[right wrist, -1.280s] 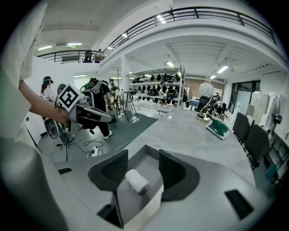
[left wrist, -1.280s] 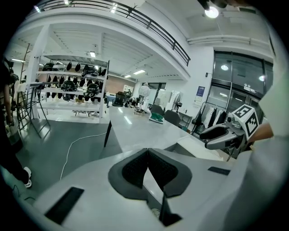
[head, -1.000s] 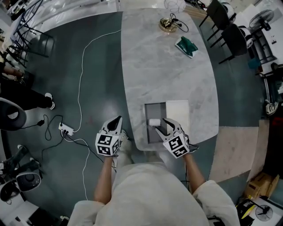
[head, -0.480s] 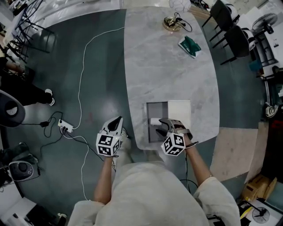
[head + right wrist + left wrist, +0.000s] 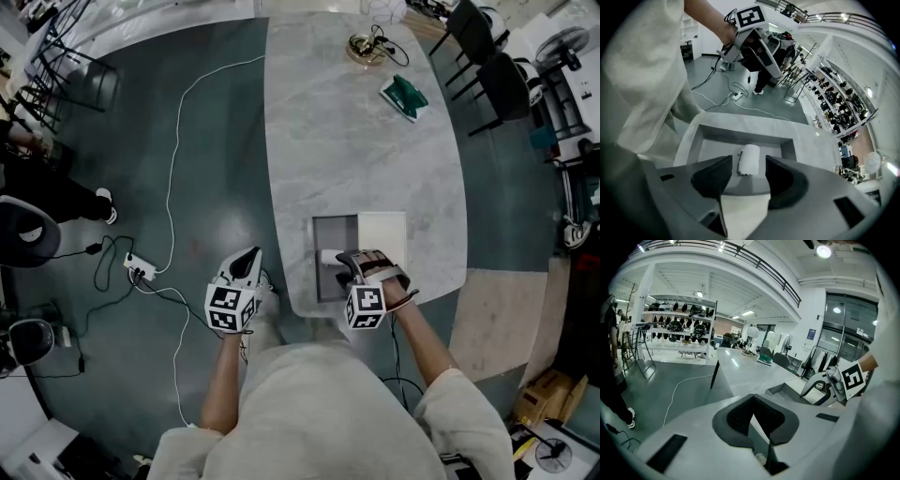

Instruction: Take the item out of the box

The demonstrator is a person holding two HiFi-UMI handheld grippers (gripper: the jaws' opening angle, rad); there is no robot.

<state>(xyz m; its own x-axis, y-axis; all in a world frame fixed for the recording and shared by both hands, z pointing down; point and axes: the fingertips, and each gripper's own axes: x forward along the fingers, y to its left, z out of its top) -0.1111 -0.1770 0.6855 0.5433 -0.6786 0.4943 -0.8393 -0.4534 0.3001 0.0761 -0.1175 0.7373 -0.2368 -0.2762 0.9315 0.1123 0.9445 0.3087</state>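
The box (image 5: 323, 231) sits at the table's (image 5: 356, 150) near edge, open on top, with only the right gripper (image 5: 345, 264) over it. Its four walls ring the roll (image 5: 749, 159), which lies on the box floor with bare floor on either side. The jaws stand apart, wider than the roll, with a gap at each pad. The lid (image 5: 384, 234) lies flat against the box's right side. Beyond the box the table is bare up to a green item (image 5: 403, 97) near the far right edge and a corded object (image 5: 360, 46) at the far edge. The left gripper (image 5: 249, 255) hangs off the left edge, well apart from the box.
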